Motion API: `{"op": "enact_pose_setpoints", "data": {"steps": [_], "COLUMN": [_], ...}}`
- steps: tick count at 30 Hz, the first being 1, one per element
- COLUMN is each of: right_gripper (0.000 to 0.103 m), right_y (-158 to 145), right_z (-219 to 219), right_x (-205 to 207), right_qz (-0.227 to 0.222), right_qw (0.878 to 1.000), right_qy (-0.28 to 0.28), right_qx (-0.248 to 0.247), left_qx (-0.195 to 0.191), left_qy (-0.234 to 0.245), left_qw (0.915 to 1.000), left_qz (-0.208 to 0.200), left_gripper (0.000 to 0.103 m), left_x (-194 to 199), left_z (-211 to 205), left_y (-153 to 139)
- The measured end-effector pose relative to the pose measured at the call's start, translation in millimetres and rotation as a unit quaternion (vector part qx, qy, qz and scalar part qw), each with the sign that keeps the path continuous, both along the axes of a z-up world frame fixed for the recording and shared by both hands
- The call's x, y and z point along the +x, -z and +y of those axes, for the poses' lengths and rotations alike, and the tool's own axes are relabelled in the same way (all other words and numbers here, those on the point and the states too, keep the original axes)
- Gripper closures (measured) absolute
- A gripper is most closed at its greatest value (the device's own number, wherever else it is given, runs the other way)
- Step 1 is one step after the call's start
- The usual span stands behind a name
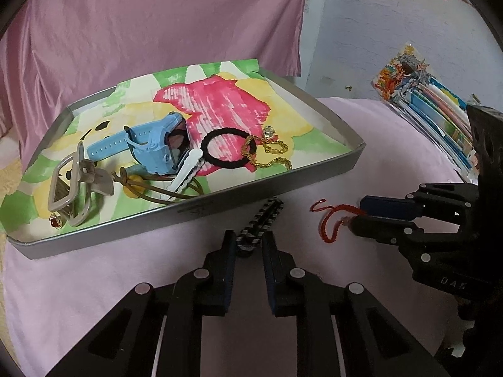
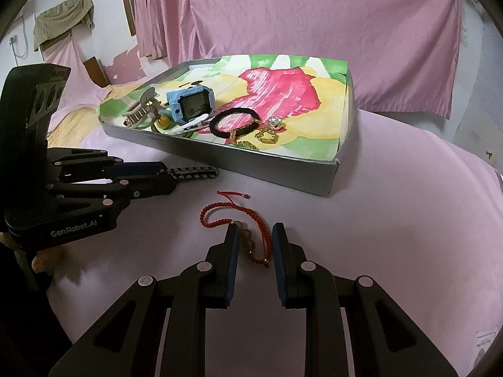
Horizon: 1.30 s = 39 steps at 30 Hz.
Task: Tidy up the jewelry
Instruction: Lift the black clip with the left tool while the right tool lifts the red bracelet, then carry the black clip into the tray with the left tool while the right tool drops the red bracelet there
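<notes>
A black-and-white striped band (image 1: 265, 216) lies on the pink cloth just before the tray, and my left gripper (image 1: 250, 235) is shut on its near end. In the right wrist view the left gripper (image 2: 171, 176) shows at the left with the striped band (image 2: 196, 172) sticking out of its tips. A red cord bracelet (image 2: 251, 242) with a few beads sits between the pads of my right gripper (image 2: 254, 229), which is shut on it. The left wrist view shows the right gripper (image 1: 355, 216) side-on, with the red bracelet (image 1: 327, 223) trailing from it.
A grey tray (image 1: 251, 194) with a flowered lining holds a blue watch (image 1: 154, 147), a black hair tie (image 1: 229, 150), a gold chain (image 1: 273, 154), a beige hair claw (image 1: 75, 185) and a white clip (image 1: 185, 172). A stack of books (image 1: 433, 119) lies at the right.
</notes>
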State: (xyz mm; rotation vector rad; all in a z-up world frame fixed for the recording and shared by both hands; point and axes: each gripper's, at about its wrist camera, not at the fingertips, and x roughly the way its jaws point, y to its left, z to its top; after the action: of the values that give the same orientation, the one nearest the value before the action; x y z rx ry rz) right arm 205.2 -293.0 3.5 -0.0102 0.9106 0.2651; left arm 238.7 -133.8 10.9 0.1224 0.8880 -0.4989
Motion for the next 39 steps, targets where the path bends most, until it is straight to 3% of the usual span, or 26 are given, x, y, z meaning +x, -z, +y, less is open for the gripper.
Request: {"op": "enact_pose_setpoints", "data": {"steps": [15, 17, 28, 39], "right_gripper": [0.086, 0.093, 0.094, 0.094], "right_y": [-0.7, -0.8, 2.5, -9.3], "right_z": [7.5, 5.6, 7.7, 4.3], "right_x": [-9.0, -10.5, -28.3, -37.3], "right_qz": [-0.008, -0.008, -0.023, -0.064], "right_qw": [1.000, 1.000, 0.999, 0.994], "right_qy": [-0.006, -0.002, 0.024, 0.050], "right_qx": [-0.020, -0.011, 0.038, 0.071], "left_qx": [-0.013, -0.018, -0.045, -0.060], "left_qy": [-0.016, -0.027, -0.049, -0.053], "left_qw": [0.9998, 0.9994, 0.9977, 0.9967], "left_qz": [0.005, 0.007, 0.010, -0.013], "left_gripper": [0.089, 0.091, 0.091, 0.091], "left_x": [-14.2, -16.5, -38.1, -51.5], "left_z": [4.7, 8.4, 23.0, 29.2], "left_y": [0.5, 0.6, 0.8, -9.2]}}
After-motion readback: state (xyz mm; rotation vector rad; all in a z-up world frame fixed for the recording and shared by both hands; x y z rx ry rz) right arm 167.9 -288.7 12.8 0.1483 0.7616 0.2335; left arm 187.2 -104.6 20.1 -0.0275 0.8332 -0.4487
